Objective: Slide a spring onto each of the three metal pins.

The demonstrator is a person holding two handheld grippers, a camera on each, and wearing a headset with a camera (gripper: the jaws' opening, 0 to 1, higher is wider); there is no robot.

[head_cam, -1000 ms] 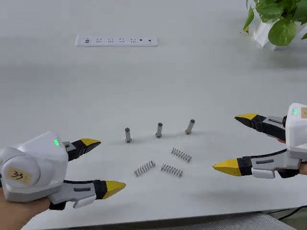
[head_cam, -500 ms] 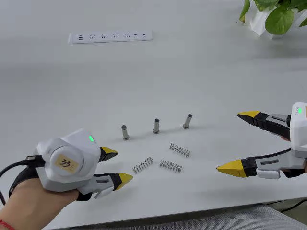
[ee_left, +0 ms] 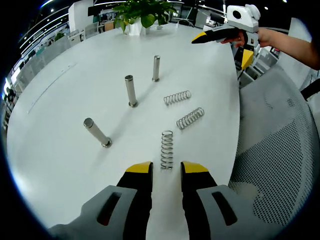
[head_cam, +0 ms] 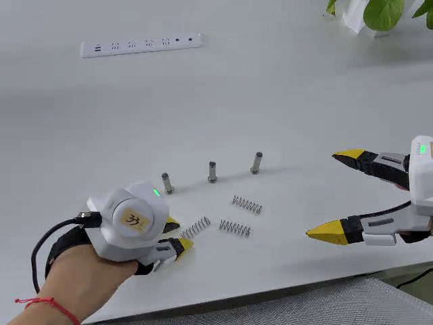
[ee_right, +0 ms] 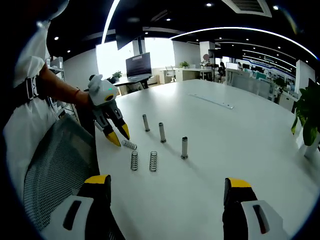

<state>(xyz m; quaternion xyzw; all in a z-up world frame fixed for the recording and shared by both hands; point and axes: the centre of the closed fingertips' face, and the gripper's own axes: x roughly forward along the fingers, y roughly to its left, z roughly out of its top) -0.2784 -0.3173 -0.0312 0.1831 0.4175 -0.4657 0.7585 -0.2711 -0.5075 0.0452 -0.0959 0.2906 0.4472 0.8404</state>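
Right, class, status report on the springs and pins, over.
Left gripper open, tips bracketing nearest spring end. Right gripper wide open, holding nothing. Three pins bare, other two springs loose on table. Nothing blocking.

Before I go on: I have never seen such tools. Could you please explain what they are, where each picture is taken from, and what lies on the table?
A person holds two two-jaw grippers; there is no robot. The head view comes from a headset camera; each round view comes from a camera on one gripper, looking along its jaws. On the table lie three springs, with three pins standing behind them. The left gripper, jaws slightly apart, points at the nearest spring; the right gripper is wide open. Neither holds anything.
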